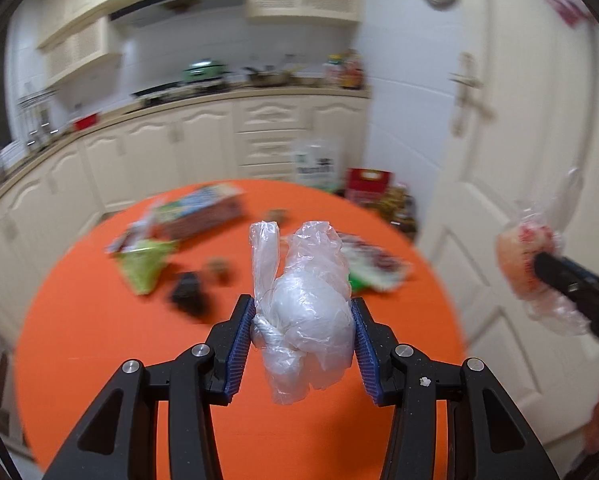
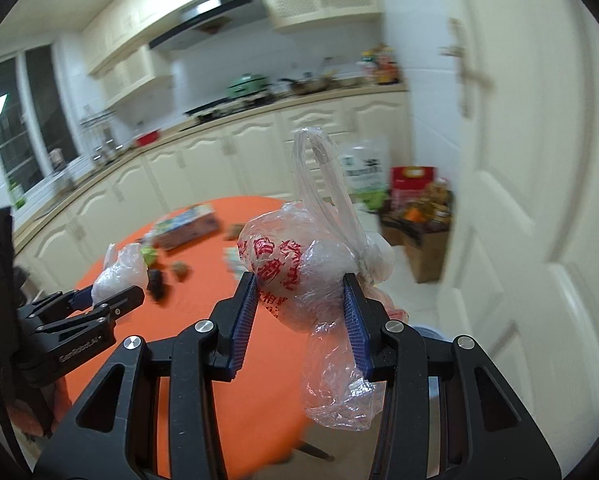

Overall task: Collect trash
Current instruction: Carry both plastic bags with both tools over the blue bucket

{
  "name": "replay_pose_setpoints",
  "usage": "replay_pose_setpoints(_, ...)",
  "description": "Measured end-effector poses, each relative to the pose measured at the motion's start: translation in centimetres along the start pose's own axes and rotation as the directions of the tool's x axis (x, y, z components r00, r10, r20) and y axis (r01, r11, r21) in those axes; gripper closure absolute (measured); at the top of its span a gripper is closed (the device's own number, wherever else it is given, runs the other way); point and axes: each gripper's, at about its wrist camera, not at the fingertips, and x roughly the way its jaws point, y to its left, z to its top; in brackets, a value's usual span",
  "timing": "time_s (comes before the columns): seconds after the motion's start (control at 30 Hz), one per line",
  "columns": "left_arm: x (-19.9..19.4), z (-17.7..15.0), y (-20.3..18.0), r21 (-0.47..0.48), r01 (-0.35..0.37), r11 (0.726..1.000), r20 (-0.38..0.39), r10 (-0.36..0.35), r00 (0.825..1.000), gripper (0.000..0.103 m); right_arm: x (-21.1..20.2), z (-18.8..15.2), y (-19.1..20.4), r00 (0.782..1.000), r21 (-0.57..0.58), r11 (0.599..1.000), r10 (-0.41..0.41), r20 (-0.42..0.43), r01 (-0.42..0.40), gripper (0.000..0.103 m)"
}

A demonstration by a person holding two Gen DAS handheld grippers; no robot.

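A: Clear crinkled plastic, knotted into a lumpy bundle — plain bag [image 1: 303, 312], pinched between the blue ribbed pads of the left gripper [image 1: 303, 334]. Long axis roughly upright, twisted tail pointing up and a little left, loose end hanging below the pads.

B: Same bundle visible from the right wrist view [image 2: 117, 270], held above the near edge of the orange table [image 2: 235, 380].

A: Noted. Right gripper [image 2: 299, 312] clamped on a printed bag [image 2: 299, 280] — thin film, red characters across a rounded, stuffed body. Looped handle standing up, pointing away from the camera; flattened crumpled tail drooping down past the right pad. Long axis close to vertical, leaning slightly.

B: Seen from the left wrist view as a pinkish blurred ball [image 1: 527, 264] at the tip of the right gripper [image 1: 547, 270], off past the table's right edge, in front of a cream panelled door [image 1: 519, 120].

A: Table [image 1: 99, 340] round, smooth, bright orange. Littered farther back: green wrapper [image 1: 143, 264], flat carton [image 1: 203, 212], dark crumpled lump [image 1: 189, 296], small brown bits. All blurred.

B: Room: kitchen, cream cabinets [image 1: 171, 148] with arched panels, beige counter [image 1: 219, 94], green pot [image 1: 203, 70] on the stove, white tiled wall. Boxes and bags on the floor [image 2: 415, 208] beside the door.
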Motion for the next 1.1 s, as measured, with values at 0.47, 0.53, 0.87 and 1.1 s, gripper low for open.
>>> replay_pose_setpoints(0.47, 10.5, -1.1, -17.4, 0.131, 0.235, 0.963, -0.229, -0.202, 0.952, 0.06, 0.4, -4.6, -13.1, 0.954, 0.109, 0.955, -0.26, -0.152, 0.277, 0.063)
replay_pose_setpoints(0.53, 12.6, -1.5, -18.7, 0.135, 0.234, 0.963, -0.264, -0.192, 0.945, 0.06, 1.2, -5.2, -14.4, 0.939, 0.115, 0.943, -0.29, -0.185, 0.313, 0.063)
replay_pose_setpoints(0.87, 24.0, -3.1, -24.7, 0.161, 0.201, 0.966, -0.393, -0.124, 0.911, 0.06, 7.6, -9.8, -20.4, 0.879, 0.187, 0.908, -0.285, -0.383, 0.376, 0.064)
replay_pose_setpoints(1.1, 33.8, -4.0, -25.0, 0.073, 0.216, 0.974, -0.505, -0.15, 0.85, 0.06, 13.8, -12.5, -23.5, 0.865, 0.249, 0.909, -0.19, -0.465, 0.334, 0.064)
